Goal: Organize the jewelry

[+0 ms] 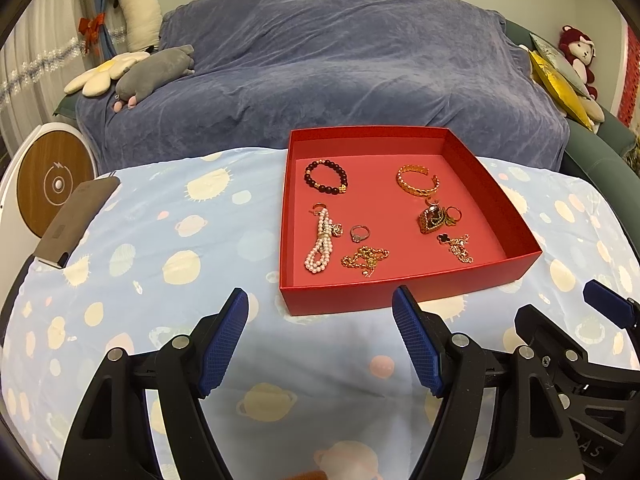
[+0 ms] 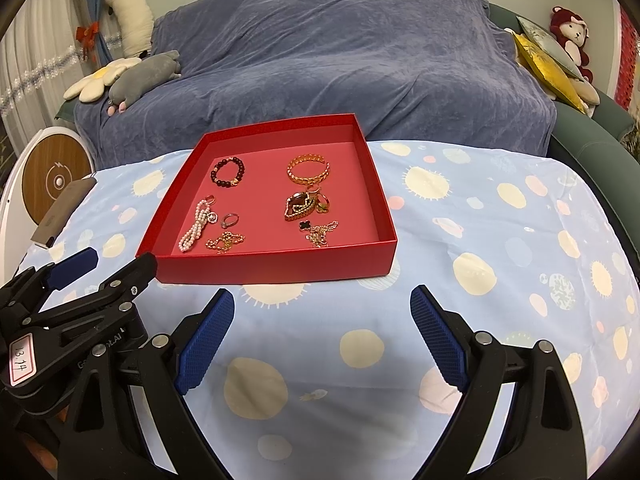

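Observation:
A shallow red box [image 1: 404, 292] [image 2: 276, 268] stands on the patterned blue cloth. Inside lie a dark bead bracelet [image 1: 326, 176] [image 2: 227, 172], a gold cuff bangle [image 1: 417, 181] [image 2: 308, 171], a pearl strand [image 1: 321, 246] [image 2: 195, 226], a small ring [image 1: 359, 233] [image 2: 229, 220], a gold chain [image 1: 365, 261] [image 2: 225, 241], a heart-shaped brooch with rings [image 1: 436, 218] [image 2: 302, 203] and a clover necklace [image 1: 458, 246] [image 2: 318, 231]. My left gripper [image 1: 320, 308] hangs open just before the box's near wall, nothing between its fingers. My right gripper [image 2: 322, 308] is open too, over bare cloth.
A dark phone [image 1: 76, 222] [image 2: 64, 212] lies at the table's left edge. Behind the table is a sofa under a blue throw [image 1: 320, 60], with plush toys and cushions at both ends. A round white and wood device [image 1: 52, 184] stands at left.

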Action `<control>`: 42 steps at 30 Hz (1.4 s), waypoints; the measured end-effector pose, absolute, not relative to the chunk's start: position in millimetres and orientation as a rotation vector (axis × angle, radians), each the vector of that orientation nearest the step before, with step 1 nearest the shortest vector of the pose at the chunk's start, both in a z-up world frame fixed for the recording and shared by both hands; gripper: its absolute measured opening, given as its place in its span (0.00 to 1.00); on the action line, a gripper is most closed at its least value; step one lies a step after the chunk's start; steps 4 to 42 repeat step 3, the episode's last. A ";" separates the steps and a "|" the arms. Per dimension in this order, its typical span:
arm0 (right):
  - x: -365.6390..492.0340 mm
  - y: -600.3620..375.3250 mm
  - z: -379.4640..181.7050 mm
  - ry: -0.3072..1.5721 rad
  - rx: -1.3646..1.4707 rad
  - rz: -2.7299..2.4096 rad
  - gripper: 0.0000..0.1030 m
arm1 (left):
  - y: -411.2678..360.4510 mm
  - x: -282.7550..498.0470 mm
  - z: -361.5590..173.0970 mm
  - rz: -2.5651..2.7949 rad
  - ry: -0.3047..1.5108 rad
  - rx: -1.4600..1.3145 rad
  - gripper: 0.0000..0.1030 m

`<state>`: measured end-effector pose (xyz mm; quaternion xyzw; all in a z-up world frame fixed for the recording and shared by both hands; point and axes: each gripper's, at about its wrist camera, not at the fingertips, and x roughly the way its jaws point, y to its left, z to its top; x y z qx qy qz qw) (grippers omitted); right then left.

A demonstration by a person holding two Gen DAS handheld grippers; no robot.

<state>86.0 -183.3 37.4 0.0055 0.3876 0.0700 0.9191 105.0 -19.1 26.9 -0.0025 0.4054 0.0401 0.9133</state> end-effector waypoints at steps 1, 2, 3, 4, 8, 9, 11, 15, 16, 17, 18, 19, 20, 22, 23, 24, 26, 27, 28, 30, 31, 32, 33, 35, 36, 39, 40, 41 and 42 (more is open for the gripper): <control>85.8 -183.9 37.2 0.797 0.010 0.143 0.85 | -18.9 105.4 26.4 0.083 0.836 -0.004 0.69; 85.5 -184.0 37.1 0.798 0.010 0.142 0.85 | -19.3 105.3 26.7 0.082 0.838 -0.005 0.69; 85.6 -184.3 37.1 0.798 0.010 0.142 0.85 | -18.9 105.3 26.3 0.081 0.841 -0.008 0.69; 85.6 -184.3 37.1 0.798 0.010 0.142 0.85 | -18.9 105.3 26.3 0.081 0.841 -0.008 0.69; 85.6 -184.3 37.1 0.798 0.010 0.142 0.85 | -18.9 105.3 26.3 0.081 0.841 -0.008 0.69; 85.6 -184.3 37.1 0.798 0.010 0.142 0.85 | -18.9 105.3 26.3 0.081 0.841 -0.008 0.69; 85.6 -184.3 37.1 0.798 0.010 0.142 0.85 | -18.9 105.3 26.3 0.081 0.841 -0.008 0.69; 85.6 -184.3 37.1 0.798 0.010 0.142 0.85 | -18.9 105.3 26.3 0.081 0.841 -0.008 0.69; 85.6 -184.3 37.1 0.798 0.010 0.142 0.85 | -18.9 105.3 26.3 0.081 0.841 -0.008 0.69; 85.6 -184.3 37.1 0.798 0.010 0.142 0.85 | -18.9 105.3 26.3 0.081 0.841 -0.008 0.69; 85.6 -184.3 37.1 0.798 0.010 0.142 0.85 | -18.9 105.3 26.3 0.081 0.841 -0.008 0.69; 85.6 -184.3 37.1 0.798 0.010 0.142 0.85 | -18.9 105.3 26.3 0.081 0.841 -0.008 0.69; 85.6 -184.3 37.1 0.798 0.010 0.142 0.85 | -18.9 105.3 26.3 0.081 0.841 -0.008 0.69; 85.6 -184.3 37.1 0.798 0.010 0.142 0.85 | -18.9 105.3 26.3 0.081 0.841 -0.008 0.69; 85.6 -184.3 37.1 0.798 0.010 0.142 0.85 | -18.9 105.3 26.3 0.081 0.841 -0.008 0.69; 85.6 -184.3 37.1 0.798 0.010 0.142 0.85 | -18.9 105.3 26.3 0.081 0.841 -0.008 0.69; 85.6 -184.3 37.1 0.798 0.010 0.142 0.85 | -18.9 105.3 26.3 0.081 0.841 -0.008 0.69; 85.6 -184.3 37.1 0.798 0.010 0.142 0.85 | -18.9 105.3 26.3 0.081 0.841 -0.008 0.69; 85.6 -184.3 37.1 0.798 0.010 0.142 0.85 | -18.9 105.3 26.3 0.081 0.841 -0.008 0.69; 85.6 -184.3 37.1 0.798 0.010 0.142 0.85 | -18.9 105.3 26.3 0.081 0.841 -0.008 0.69; 85.6 -184.3 37.1 0.798 0.010 0.142 0.85 | -18.9 105.3 26.3 0.081 0.841 -0.008 0.69; 85.6 -184.3 37.1 0.798 0.010 0.142 0.85 | -18.9 105.3 26.3 0.081 0.841 -0.008 0.69; 85.6 -184.3 37.1 0.798 0.010 0.142 0.85 | -18.9 105.3 26.3 0.081 0.841 -0.008 0.69; 85.6 -184.3 37.1 0.798 0.010 0.142 0.85 | -18.9 105.3 26.3 0.081 0.841 -0.008 0.69; 85.6 -184.3 37.1 0.798 0.010 0.142 0.85 | -18.9 105.3 26.3 0.081 0.841 -0.008 0.69; 85.6 -184.3 37.1 0.798 0.010 0.142 0.85 | -18.9 105.3 26.3 0.081 0.841 -0.008 0.69; 85.6 -184.3 37.1 0.798 0.010 0.142 0.85 | -18.9 105.3 26.3 0.081 0.841 -0.008 0.69; 85.6 -184.3 37.1 0.798 0.010 0.142 0.85 | -18.9 105.3 26.3 0.081 0.841 -0.008 0.69; 85.6 -184.3 37.1 0.798 0.010 0.142 0.85 | -18.9 105.3 26.3 0.081 0.841 -0.008 0.69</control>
